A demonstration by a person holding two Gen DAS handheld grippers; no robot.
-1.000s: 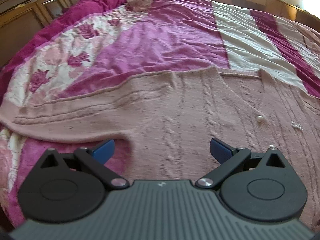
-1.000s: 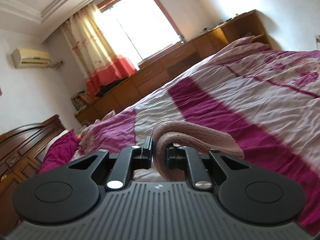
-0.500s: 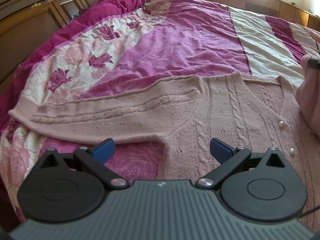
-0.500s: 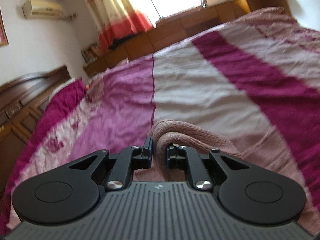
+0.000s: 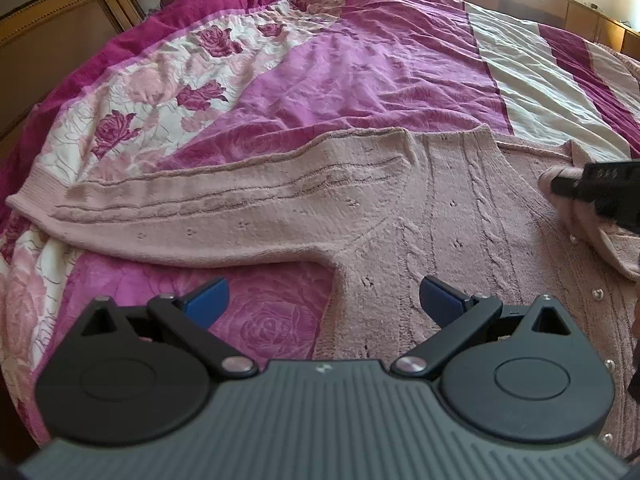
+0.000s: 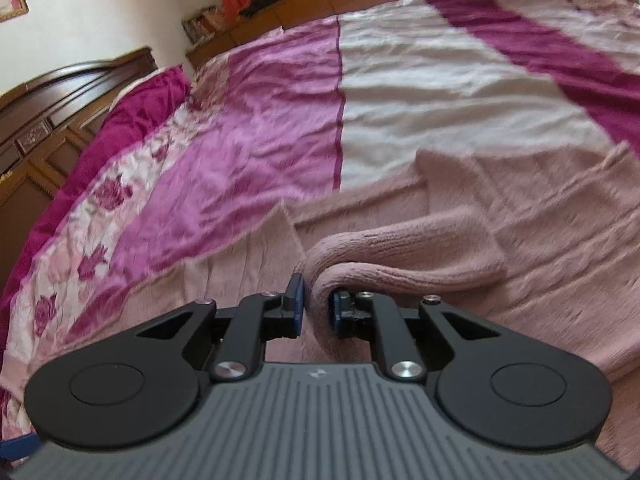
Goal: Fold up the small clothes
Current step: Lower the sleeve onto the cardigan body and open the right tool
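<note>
A pink knitted cardigan [image 5: 460,216] lies spread on the bed, its left sleeve [image 5: 200,208] stretched out to the left. My left gripper [image 5: 324,300] is open and empty, hovering just above the cardigan's armpit area. My right gripper [image 6: 316,308] is shut on a fold of the cardigan's other sleeve [image 6: 400,256] and holds it over the cardigan's body. The right gripper [image 5: 576,184] also shows at the right edge of the left wrist view, with pink knit bunched in it.
The bed [image 5: 360,72] is covered in a magenta, pink and white quilt with a rose print. A dark wooden headboard [image 5: 60,20] runs along the left. Wooden cabinets [image 6: 280,12] stand below the window at the far side.
My right gripper has carried the gripped sleeve leftward and down over the cardigan's body and now enters the left wrist view. My left gripper has drawn back slightly, still open.
</note>
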